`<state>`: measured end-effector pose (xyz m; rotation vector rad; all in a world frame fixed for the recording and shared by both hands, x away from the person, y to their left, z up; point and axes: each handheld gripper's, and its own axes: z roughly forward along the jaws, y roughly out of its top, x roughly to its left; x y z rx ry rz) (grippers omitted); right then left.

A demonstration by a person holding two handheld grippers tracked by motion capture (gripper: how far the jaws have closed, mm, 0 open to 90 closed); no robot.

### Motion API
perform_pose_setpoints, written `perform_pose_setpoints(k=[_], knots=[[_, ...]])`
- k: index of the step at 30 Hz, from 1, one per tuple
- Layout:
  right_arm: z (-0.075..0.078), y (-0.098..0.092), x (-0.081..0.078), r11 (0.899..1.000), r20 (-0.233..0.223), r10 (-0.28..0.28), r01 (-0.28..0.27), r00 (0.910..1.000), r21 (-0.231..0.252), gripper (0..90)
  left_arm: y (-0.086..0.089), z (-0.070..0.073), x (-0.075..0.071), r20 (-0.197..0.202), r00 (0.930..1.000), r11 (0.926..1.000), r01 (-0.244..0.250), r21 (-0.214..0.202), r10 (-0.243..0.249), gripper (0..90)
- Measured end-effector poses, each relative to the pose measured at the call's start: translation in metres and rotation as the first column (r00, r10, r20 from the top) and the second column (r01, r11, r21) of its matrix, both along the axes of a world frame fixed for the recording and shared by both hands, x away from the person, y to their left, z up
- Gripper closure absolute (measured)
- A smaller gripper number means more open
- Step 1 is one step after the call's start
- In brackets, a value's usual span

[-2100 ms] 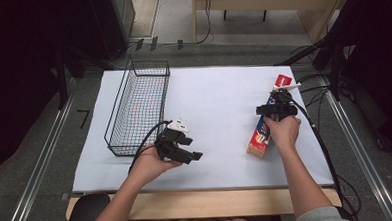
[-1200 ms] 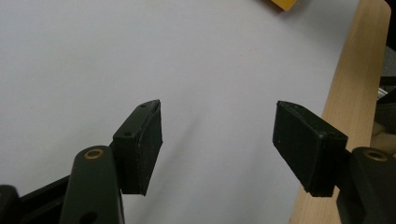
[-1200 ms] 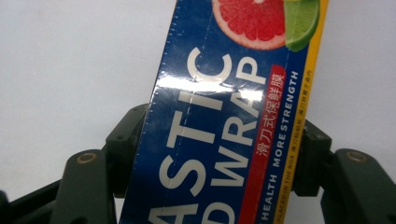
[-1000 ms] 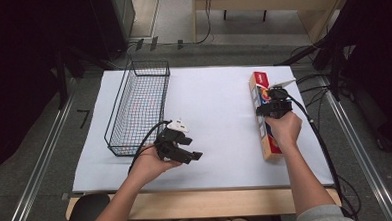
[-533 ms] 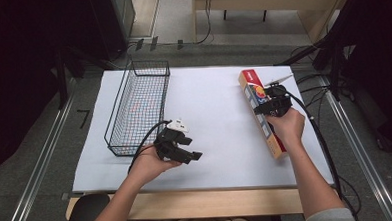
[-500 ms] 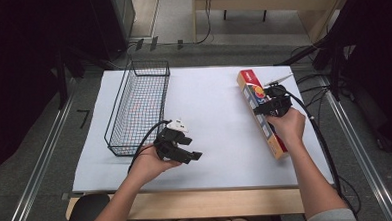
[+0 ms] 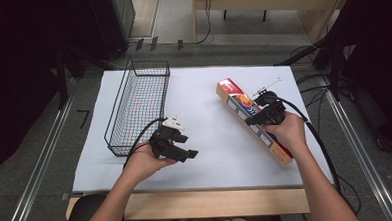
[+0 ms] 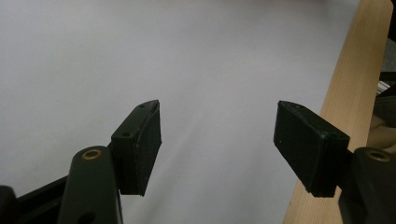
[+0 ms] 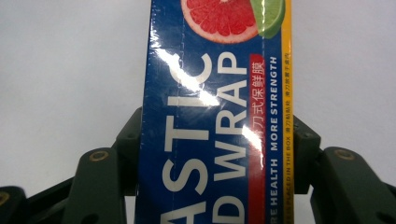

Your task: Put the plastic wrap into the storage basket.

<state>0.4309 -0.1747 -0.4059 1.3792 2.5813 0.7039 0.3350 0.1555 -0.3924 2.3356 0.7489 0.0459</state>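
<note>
Since the earlier high view, the right tongs [image 7: 260, 113] had carried the plastic wrap box [image 7: 244, 116] leftward and turned it, so that its far end swung toward the table's middle; the left tongs [image 7: 182, 151] had kept their place while their jaws had just been opening a little, with nothing between them.

Seen from the high view, the box lay slantwise in the right tongs' grasp, taken near its middle, with one end reaching past them toward the far edge. The wire basket [image 7: 134, 110] stood just beyond the left tongs and held nothing I could see.

From the left gripper view, the left tongs stood released over bare white tabletop [image 8: 140, 51], the wooden edge [image 8: 345, 93] to one side.

By the right gripper view, the right tongs were clenched across the box's narrow width. Its glossy film looked slippery; the carton was probably light, stiff, yet crushable, so a mid-length hold seemed wise.
</note>
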Motion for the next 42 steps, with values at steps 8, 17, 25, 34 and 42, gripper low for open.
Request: perform_pose_setpoints(k=[8, 17, 25, 34, 42], knots=[[0.01, 0.008, -0.008, 0.993, 0.018, 0.119, -0.119, 0.9927, 0.024, 41.5, 0.012, 0.004, -0.001, 0.006, 0.9999, 0.9998, -0.015, -0.01, 0.015, 31.3], [0.016, 0.017, -0.021, 0.972, 0.034, 0.234, -0.234, 0.9716, 0.001, 41.5, 0.017, 0.008, -0.005, 0.029, 0.9996, 1.0, -0.006, -0.004, 0.006, 31.5], [0.017, 0.018, -0.032, 0.95, 0.012, 0.309, -0.309, 0.9509, 0.042, 41.5, 0.023, 0.013, -0.004, 0.019, 0.9998, 1.0, -0.007, 0.003, 0.007, 31.4], [0.015, 0.023, -0.046, 0.9, 0.008, 0.436, -0.436, 0.9, 0.025, 41.3, 0.025, 0.019, -0.006, 0.06, 0.9979, 0.9995, 0.024, 0.02, -0.025, 29.8], [0.013, 0.027, -0.06, 0.84, 0.022, 0.543, -0.543, 0.8397, -0.009, 41.2, 0.028, 0.022, -0.006, 0.068, 0.9973, 0.9995, 0.027, 0.018, -0.029, 29.7]])
